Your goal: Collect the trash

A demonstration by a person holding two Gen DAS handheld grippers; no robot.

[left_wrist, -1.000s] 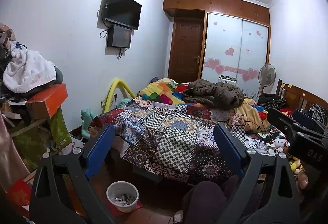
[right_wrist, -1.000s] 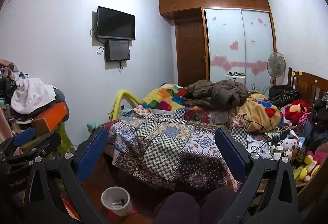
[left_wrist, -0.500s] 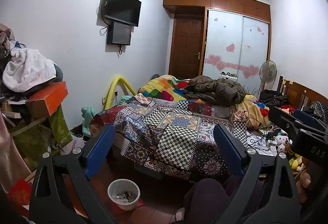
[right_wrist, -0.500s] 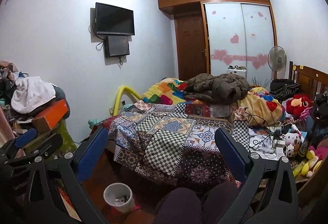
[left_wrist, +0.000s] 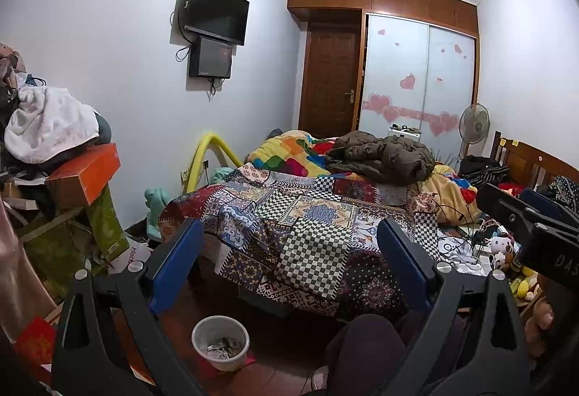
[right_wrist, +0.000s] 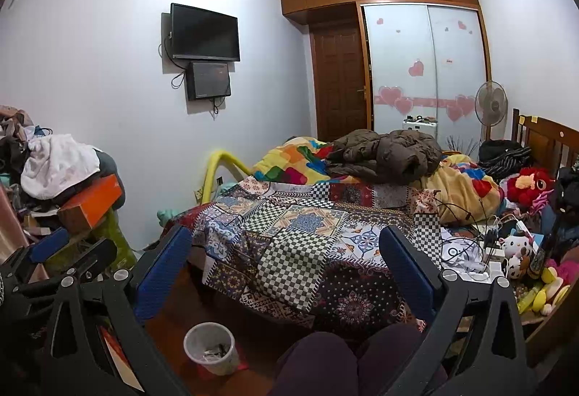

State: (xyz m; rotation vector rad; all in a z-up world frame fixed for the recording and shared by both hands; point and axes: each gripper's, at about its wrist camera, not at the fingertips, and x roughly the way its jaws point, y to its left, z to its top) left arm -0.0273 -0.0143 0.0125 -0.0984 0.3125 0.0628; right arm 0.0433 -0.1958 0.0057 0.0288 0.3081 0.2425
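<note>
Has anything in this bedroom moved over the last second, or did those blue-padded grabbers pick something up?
Only the view drifted: both cameras tipped slightly, so the small white wastebasket shows more fully. The left gripper and right gripper remain open and empty. The patchwork bedspread stayed put.

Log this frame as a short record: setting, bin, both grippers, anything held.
setting: cluttered bedroom, patchwork bedspread on the bed
bin: white wastebasket upright on the floor by the bed, some scraps inside
left gripper: open, empty, raised in the air
right gripper: open, empty, raised in the air
held: nothing
</note>
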